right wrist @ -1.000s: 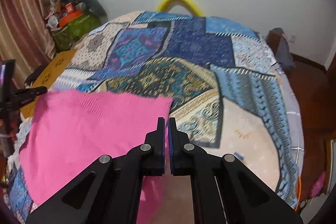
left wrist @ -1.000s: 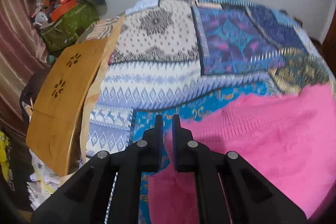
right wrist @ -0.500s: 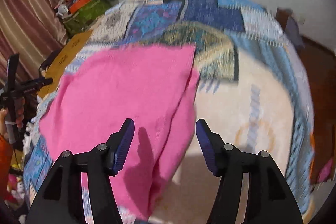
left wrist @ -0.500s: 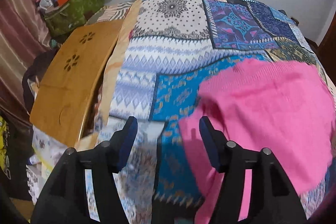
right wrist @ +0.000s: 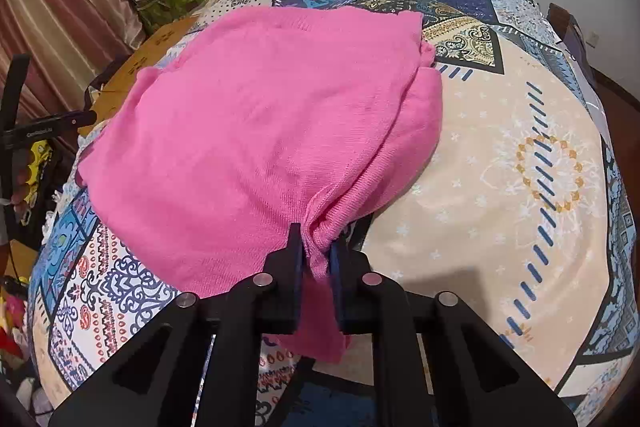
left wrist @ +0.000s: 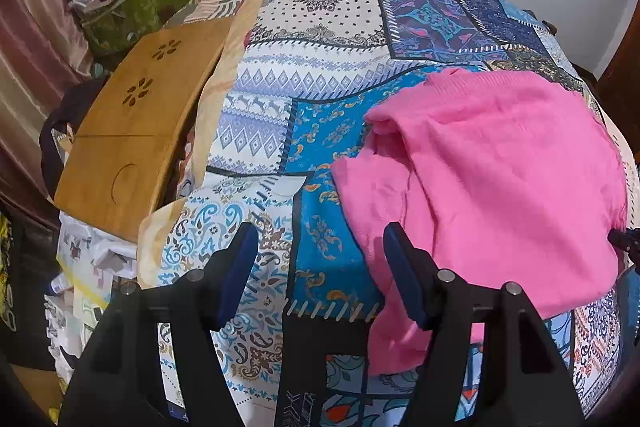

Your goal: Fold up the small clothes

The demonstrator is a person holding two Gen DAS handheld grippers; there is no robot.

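Writing: small white lettering on the black bar (right wrist: pixel 38 134) far left of the right fingers, too small to read.
Left gripper (left wrist: pixel 316 269): fingers spread wide, nothing between them; it points forward over the patchwork bedspread (left wrist: pixel 320 131) from the near edge.
Right gripper (right wrist: pixel 314 259): fingers drawn narrow, pinching a bunched fold of the pink garment (right wrist: pixel 256 131) at its near edge; it points forward over the bed.
Pink garment, left view (left wrist: pixel 492 179): spread on the bedspread, ahead and right of the left fingers; its near-left edge lies just beside the right-hand finger (left wrist: pixel 404 275).
Pink garment, right view: ahead and left of the right fingers, a flap hanging below them.
Wooden board (left wrist: pixel 132 143): far left of the left fingers.
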